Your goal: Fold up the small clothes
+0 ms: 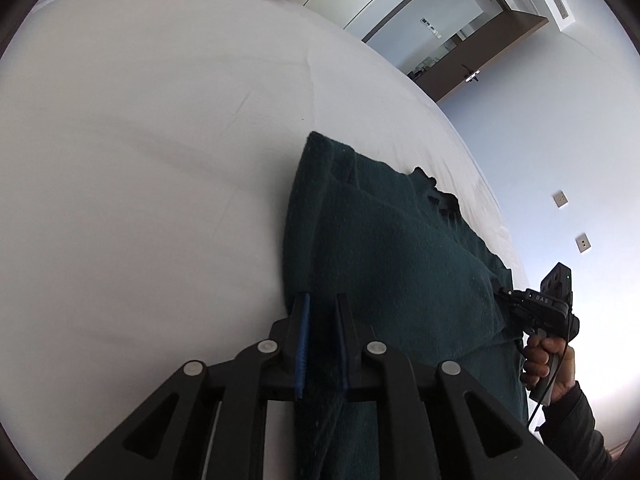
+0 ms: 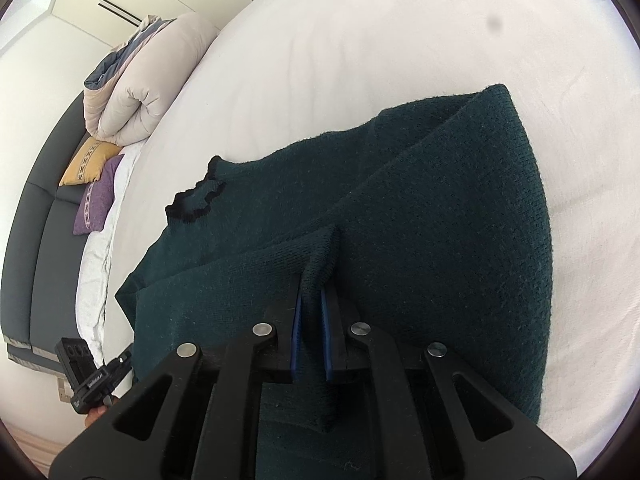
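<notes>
We hold the dark green sweater (image 2: 420,208) by its near edge with both tools: the left gripper (image 1: 320,300) is clenched on a pinch of knit that runs between its blue pads (image 1: 303,344), and the right gripper (image 2: 311,292) is likewise clamped on a raised ridge of fabric that stands up between its fingers. The sweater lies on the white bed (image 1: 140,160), partly folded, with one layer doubled lengthwise over the body and the black-trimmed collar (image 2: 196,196) toward the far end. To do this fold well, we judge that both grips should rise together and travel at the same pace, so the lifted edge stays straight and taut between them; we then lay it down aligned with the far edge and let go only once the cloth rests flat. The knit looks thick and soft, so we expect it to sag and to drag the lower layer if it is pulled too low across the sheet. Around the work, the sheet beside the sweater is bare and nothing blocks the path forward. Farther off, a rolled duvet (image 2: 136,92), a yellow cushion (image 2: 88,160) and a purple cushion (image 2: 98,200) sit near the headboard (image 2: 36,240), well apart from the sweater. Beyond the bed, an open door (image 1: 476,52) shows.
</notes>
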### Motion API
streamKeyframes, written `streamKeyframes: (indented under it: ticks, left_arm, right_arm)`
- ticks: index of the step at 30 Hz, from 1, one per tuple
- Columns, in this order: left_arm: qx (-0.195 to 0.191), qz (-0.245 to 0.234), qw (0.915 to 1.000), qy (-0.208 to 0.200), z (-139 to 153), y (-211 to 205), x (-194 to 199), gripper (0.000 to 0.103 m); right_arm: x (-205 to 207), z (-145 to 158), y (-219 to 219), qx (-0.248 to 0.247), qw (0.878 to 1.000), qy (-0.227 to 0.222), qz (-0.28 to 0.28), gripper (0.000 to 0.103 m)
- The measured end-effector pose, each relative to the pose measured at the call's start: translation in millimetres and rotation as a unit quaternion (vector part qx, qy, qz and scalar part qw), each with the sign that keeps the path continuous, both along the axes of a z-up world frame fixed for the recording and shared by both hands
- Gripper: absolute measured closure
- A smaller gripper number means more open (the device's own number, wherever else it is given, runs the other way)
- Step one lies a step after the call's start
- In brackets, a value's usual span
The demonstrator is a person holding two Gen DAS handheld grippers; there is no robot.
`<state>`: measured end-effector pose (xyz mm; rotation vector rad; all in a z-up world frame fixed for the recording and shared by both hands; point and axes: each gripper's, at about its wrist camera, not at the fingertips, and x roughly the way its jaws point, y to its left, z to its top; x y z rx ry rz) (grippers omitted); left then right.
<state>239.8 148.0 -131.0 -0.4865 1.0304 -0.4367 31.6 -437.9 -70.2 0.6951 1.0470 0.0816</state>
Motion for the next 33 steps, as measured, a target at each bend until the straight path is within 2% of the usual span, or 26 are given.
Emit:
streamKeyframes:
  ticks: [2,5,7,8,9,10,12,13,15,17,19,22,24,27,29,32,33]
  left_arm:
    - [-0.004,-0.004,1.0000,0.000,0.8,4.6,-16.0,0.072]
    - [0.009,-0.006,0.9999,-0.003,6.8,9.9,-42.2,0.068]
    - [0.014,0.003,0.9999,-0.004,11.4,18.9,-61.5,0.060]
    - [0.008,0.013,0.9999,-0.004,13.4,23.3,-73.4,0.056]
    - [-0.002,0.022,0.9997,0.000,14.2,26.7,-85.2,0.044]
    - [-0.010,0.030,0.9995,0.005,14.7,30.3,-97.7,0.035]
    - [-0.016,0.036,0.9992,0.007,15.8,32.7,-122.1,0.025]
    - [-0.018,0.041,0.9990,0.009,16.0,33.8,-134.3,0.021]
    - [-0.017,0.047,0.9987,0.011,16.9,32.2,-154.6,0.019]
    - [-0.011,0.049,0.9986,0.016,17.8,28.8,-169.6,0.016]
    - [0.004,0.039,0.9991,0.019,18.6,19.2,-179.3,0.008]
    - [0.072,0.011,0.9971,0.020,21.2,-0.4,-187.8,0.007]
    - [0.096,0.000,0.9950,0.027,20.2,-10.4,-191.7,0.007]
    - [0.106,-0.011,0.9935,0.040,19.3,-19.8,-198.9,0.008]
    - [0.109,-0.025,0.9927,0.045,17.7,-21.8,-208.6,0.009]
    - [0.129,-0.035,0.9899,0.048,15.7,-25.8,-218.3,0.017]
    - [0.133,-0.033,0.9894,0.049,16.1,-25.2,-220.9,0.022]
  right_arm:
    - [-1.6,-1.8,-1.9,0.011,1.000,-0.008,-0.006,0.097]
    - [-6.4,0.0,-4.2,0.024,1.000,-0.017,-0.012,0.095]
    - [-13.0,6.2,-6.9,0.027,0.999,-0.012,-0.025,0.093]
    - [-18.8,12.1,-9.2,0.023,0.999,-0.013,-0.036,0.089]
    - [-26.9,20.2,-12.2,0.016,0.999,-0.021,-0.045,0.085]
    - [-36.3,28.5,-15.0,0.010,0.998,-0.032,-0.051,0.077]
    - [-62.8,43.3,-23.3,0.010,0.997,-0.048,-0.058,0.059]
    - [-77.5,49.4,-27.5,0.015,0.996,-0.053,-0.063,0.046]
    - [-110.6,60.5,-35.7,0.021,0.995,-0.068,-0.063,0.045]
    - [-143.7,66.9,-40.6,0.008,0.996,-0.070,-0.057,0.044]
    - [-176.5,66.7,-43.4,0.001,0.997,-0.066,-0.051,0.044]
    - [-223.4,59.1,-46.3,-0.007,0.998,-0.049,-0.043,0.044]
    - [-250.6,50.8,-45.2,-0.011,0.999,-0.034,-0.037,0.044]
    - [-287.1,35.1,-36.3,-0.011,1.000,-0.008,-0.023,0.045]
    - [-306.1,30.7,-28.3,-0.016,1.000,-0.011,-0.015,0.046]
    - [-326.3,31.2,-19.2,-0.013,1.000,-0.013,-0.011,0.046]
    - [-330.0,31.0,-17.5,-0.009,1.000,-0.009,-0.010,0.046]
